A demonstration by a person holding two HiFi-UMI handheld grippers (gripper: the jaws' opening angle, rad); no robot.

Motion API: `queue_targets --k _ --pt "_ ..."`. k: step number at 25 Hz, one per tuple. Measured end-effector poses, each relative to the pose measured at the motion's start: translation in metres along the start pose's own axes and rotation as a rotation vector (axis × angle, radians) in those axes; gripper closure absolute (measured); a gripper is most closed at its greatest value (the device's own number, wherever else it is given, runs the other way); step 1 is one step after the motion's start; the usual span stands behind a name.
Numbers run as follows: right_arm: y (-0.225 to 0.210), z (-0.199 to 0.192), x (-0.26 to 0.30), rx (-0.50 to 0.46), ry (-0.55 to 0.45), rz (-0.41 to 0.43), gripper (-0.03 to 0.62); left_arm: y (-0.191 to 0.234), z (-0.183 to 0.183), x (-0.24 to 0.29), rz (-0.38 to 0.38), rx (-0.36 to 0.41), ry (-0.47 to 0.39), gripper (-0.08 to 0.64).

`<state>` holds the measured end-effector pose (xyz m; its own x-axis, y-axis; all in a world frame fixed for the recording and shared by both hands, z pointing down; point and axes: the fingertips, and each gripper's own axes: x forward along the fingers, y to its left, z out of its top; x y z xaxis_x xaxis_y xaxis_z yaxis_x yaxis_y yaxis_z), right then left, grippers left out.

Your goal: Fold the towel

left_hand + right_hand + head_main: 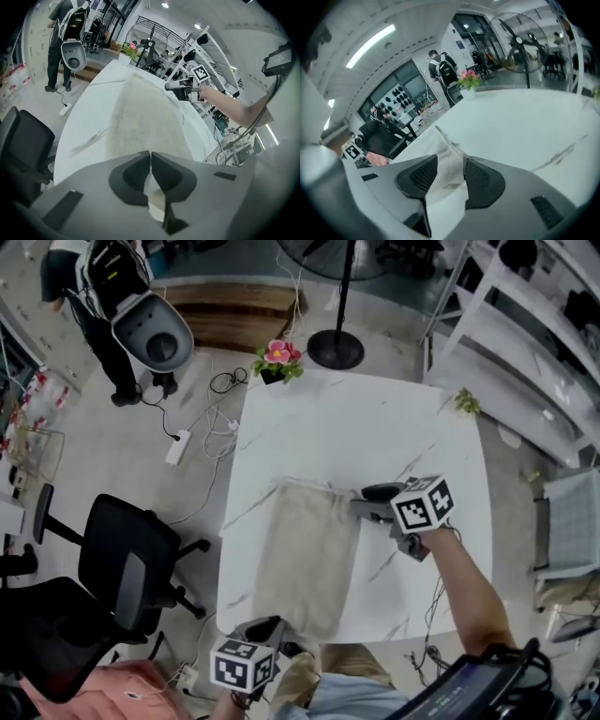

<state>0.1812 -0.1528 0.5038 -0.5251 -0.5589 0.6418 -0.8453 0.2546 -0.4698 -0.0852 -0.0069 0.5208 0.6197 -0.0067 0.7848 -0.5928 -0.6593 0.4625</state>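
A beige towel point(309, 559) lies as a long folded strip on the white marble table point(375, 427). My left gripper point(267, 629) is at the strip's near end by the table's front edge. Its jaws are shut on a fold of the towel point(140, 117), which shows between the pads in the left gripper view point(150, 157). My right gripper point(361, 502) is at the towel's far right corner. Its jaws stand apart, with the towel's edge point(447, 154) lying loose in the gap point(451, 176). From the left gripper view the right gripper point(180, 89) shows at the strip's far end.
A potted pink flower point(278, 360) stands at the table's far left corner. A fan stand point(336, 348) is behind the table and shelves point(525, 343) are at the right. A black office chair point(127, 563) is left of the table. A person point(94, 296) stands at top left.
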Motion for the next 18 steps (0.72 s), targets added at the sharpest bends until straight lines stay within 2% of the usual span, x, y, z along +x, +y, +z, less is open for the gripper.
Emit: queue_targets --k 2,4,10,11,13,16,18 --pt "0.002 -0.023 -0.002 0.131 0.088 0.084 0.366 0.0 0.0 -0.002 -0.001 0.001 -0.007 0.541" --pt "0.006 -0.035 0.004 0.215 0.147 0.148 0.32 -0.002 0.0 -0.005 -0.002 0.003 -0.013 0.541" --pt "0.018 -0.007 0.034 0.297 0.151 0.275 0.337 -0.002 0.005 -0.019 0.006 -0.009 -0.047 0.541" --pt "0.016 -0.007 0.038 0.3 0.168 0.277 0.362 -0.001 0.007 -0.023 0.007 -0.016 -0.061 0.541" --pt "0.012 -0.006 0.043 0.294 0.187 0.274 0.513 0.0 0.012 -0.032 0.011 -0.036 -0.1 0.541" --pt "0.019 0.008 0.038 0.256 0.113 0.318 0.541 0.007 0.02 -0.052 0.031 -0.072 -0.182 0.541" --pt "0.029 0.021 0.03 0.191 0.038 0.343 0.546 0.012 0.022 -0.068 0.052 -0.106 -0.243 0.541"
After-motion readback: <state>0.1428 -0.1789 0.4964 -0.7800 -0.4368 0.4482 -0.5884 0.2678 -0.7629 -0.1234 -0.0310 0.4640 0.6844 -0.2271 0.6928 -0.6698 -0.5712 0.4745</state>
